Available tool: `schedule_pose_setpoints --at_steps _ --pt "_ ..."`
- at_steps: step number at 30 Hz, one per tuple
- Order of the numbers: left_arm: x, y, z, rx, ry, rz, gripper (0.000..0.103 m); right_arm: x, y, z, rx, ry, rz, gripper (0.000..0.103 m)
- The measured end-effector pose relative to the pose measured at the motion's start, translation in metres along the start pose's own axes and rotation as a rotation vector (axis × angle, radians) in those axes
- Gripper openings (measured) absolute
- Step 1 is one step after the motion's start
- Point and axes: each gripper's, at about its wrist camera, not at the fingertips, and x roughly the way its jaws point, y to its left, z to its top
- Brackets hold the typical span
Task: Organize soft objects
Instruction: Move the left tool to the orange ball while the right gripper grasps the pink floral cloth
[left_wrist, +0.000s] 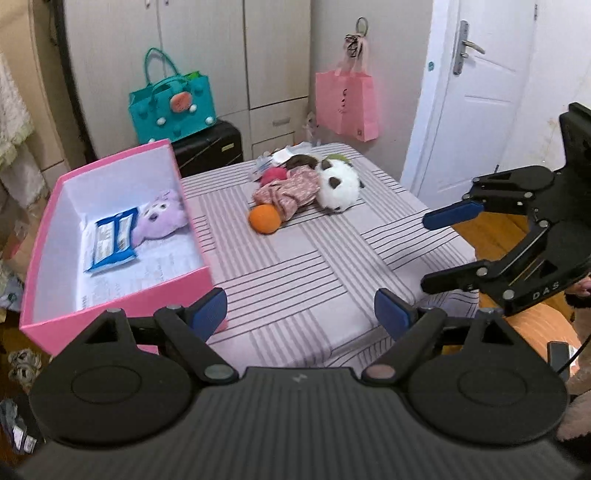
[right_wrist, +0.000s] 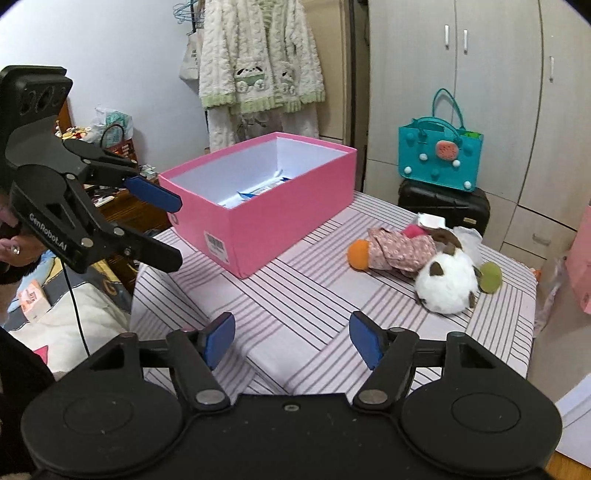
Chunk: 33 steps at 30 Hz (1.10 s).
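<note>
The striped table (left_wrist: 314, 266) carries a pink box (right_wrist: 280, 218) at its far left corner. From the right wrist view the box wall hides most of its contents (the left wrist view shows a purple plush (left_wrist: 160, 218) and a blue packet (left_wrist: 112, 240) inside). Right of the box, across bare striped cloth, lies a heap: white plush (right_wrist: 447, 284), floral cloth toy (right_wrist: 400, 251), orange ball (left_wrist: 264, 218). Things behind the heap are hard to make out. Left gripper (left_wrist: 301, 314) and right gripper (right_wrist: 291, 339) hang over the near edge, jaws spread, nothing between them.
</note>
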Motion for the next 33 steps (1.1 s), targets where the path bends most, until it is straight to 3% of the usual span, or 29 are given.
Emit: schedule_pose_setpoints --at_steps 5,13,17,22,26,29,33 --pt "0.021 -0.015 0.003 0.027 -0.045 -0.021 0.087 0.011 -0.019 -0.012 0.022 -0.011 -0.034 0.075" --pt "0.065 -0.024 0.013 0.05 -0.096 0.055 0.085 0.031 -0.061 -0.015 0.074 -0.065 -0.11 0.075" --pt "0.088 -0.028 0.021 0.097 -0.105 0.096 0.085 0.036 -0.085 -0.005 0.13 -0.106 -0.092 0.075" --pt "0.117 -0.031 0.033 0.077 -0.115 0.146 0.085 0.052 -0.103 0.019 0.131 -0.12 -0.047 0.075" --pt "0.141 -0.03 0.037 0.063 -0.104 0.179 0.082 0.074 -0.105 0.038 0.068 -0.1 -0.026 0.075" --pt "0.158 -0.031 0.037 0.083 -0.112 0.23 0.076 0.098 -0.107 0.052 0.029 -0.058 -0.025 0.075" --pt "0.173 -0.024 0.037 0.08 -0.107 0.244 0.065 0.131 -0.113 0.065 0.006 0.006 -0.035 0.075"
